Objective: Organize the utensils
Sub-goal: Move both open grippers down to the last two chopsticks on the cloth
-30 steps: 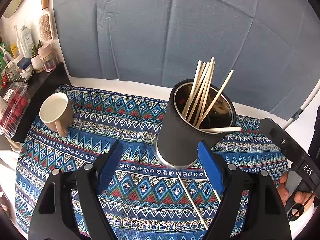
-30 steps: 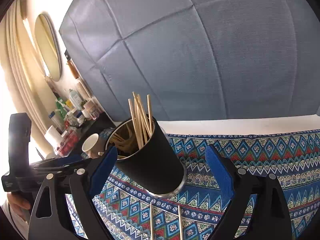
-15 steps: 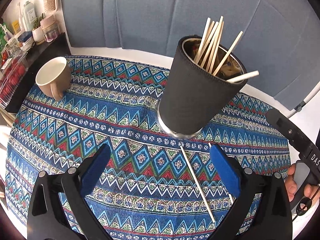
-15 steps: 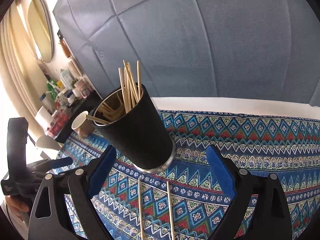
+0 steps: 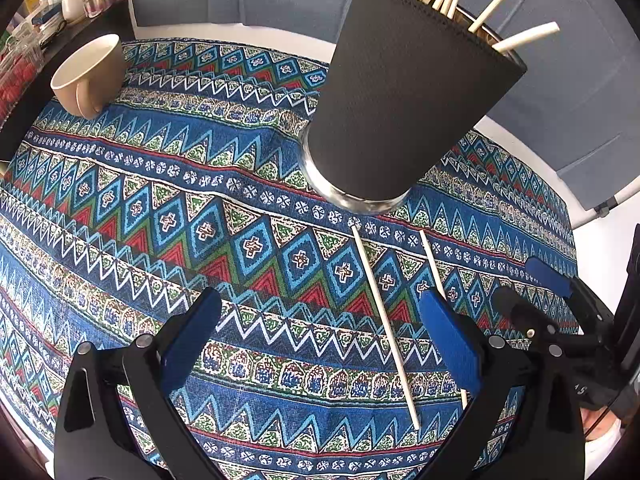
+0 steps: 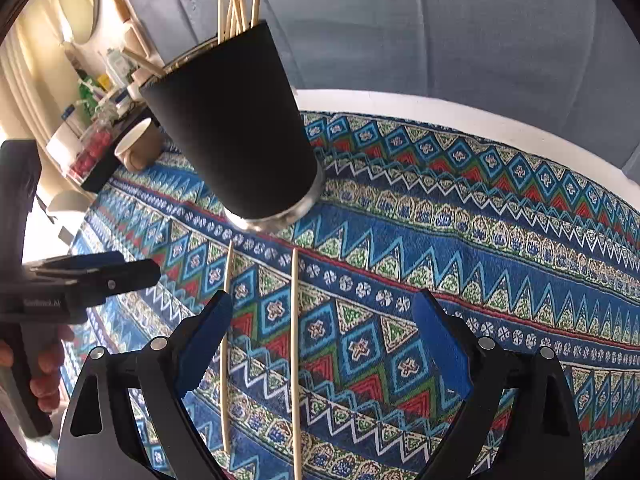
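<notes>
With most of the chopsticks already standing in the black holder, you are at the pick-up step for the two that lie loose on the patterned cloth covering the desk. Both of your tools are empty: the left hand-held gripper has its blue pads spread wide over the cloth, and the right hand-held gripper is spread just as wide, holding nothing. The longer loose chopstick runs from just in front of the holder's metal base back toward you, passing between the left tool's pads; the second chopstick lies just beside it to the right, and its near end is hidden behind the left tool's right pad. From the right wrist view the same pair falls between that tool's pads, nearer the left one, so either tool looks placed to take one. The next move, as I judge it, calls for you to lower one tool until its pads straddle a single stick, then close squarely across the thin shaft; such a slim, round stick may roll or slip on the cloth. Watch the spacing: the sticks are close enough that you could catch both or nudge the neighbour. The two tools are also near each other on that side, so bring down only one at a time. A beige mug stands well apart at the far left, and the clutter on the dark side shelf is out of your way.
</notes>
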Motion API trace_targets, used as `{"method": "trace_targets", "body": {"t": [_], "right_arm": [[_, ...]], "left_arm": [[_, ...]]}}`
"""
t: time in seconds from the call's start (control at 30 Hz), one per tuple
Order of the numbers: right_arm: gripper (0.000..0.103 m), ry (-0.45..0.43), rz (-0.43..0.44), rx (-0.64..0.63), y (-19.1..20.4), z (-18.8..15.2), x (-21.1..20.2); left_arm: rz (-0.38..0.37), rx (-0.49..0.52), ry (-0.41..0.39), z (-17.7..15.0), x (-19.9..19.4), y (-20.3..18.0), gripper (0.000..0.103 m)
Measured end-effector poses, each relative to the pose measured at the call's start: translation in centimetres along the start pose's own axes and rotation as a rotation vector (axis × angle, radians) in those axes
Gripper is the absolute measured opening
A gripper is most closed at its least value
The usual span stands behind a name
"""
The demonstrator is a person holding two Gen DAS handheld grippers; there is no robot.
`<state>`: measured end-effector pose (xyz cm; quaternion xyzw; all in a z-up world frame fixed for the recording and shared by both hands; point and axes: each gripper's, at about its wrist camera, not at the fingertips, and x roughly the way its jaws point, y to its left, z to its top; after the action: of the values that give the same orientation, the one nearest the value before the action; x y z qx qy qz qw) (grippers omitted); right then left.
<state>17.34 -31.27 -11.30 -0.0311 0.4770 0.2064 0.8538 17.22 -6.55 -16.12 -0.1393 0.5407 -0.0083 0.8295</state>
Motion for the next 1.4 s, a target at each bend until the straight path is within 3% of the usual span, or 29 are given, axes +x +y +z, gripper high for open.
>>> {"method": "trace_targets", "body": {"t": [0.43,0.6,0.7,0.87,1.13,1.23,1.4], "right_arm": [[0.087,0.150,-0.039,-0.060,0.1,-4.3,3.1],[0.087,0.152,-0.080,-0.112,0.7,-5.0,3.3],[0.086,0.163,-0.147,-0.189,1.7,-5.3,3.7],[0.085,0.175,-0.153,-0.152,1.2,-5.3,3.9],[0.072,0.192,-0.140,-0.182,0.9,-5.0,3.5],[0.066,0.198,-0.137,-0.188,0.8,-5.0,3.4],[0.043,0.209,-0.117,-0.225,1.0,-4.6,2.7]], "left_arm": [[0.021,-0.030,0.110,-0.6,3.9,-1.6,0.097],[0.063,-0.003,0.132,-1.0,5.1,-2.6,0.097],[0.077,-0.026,0.155,-1.0,5.9,-2.9,0.097],[0.117,0.006,0.163,-0.9,7.0,-4.2,0.097],[0.224,0.051,0.176,-1.2,8.5,-6.7,0.099],[0.225,0.046,0.153,-1.5,8.6,-7.2,0.099],[0.216,0.087,0.143,-2.7,8.5,-7.8,0.099]]}}
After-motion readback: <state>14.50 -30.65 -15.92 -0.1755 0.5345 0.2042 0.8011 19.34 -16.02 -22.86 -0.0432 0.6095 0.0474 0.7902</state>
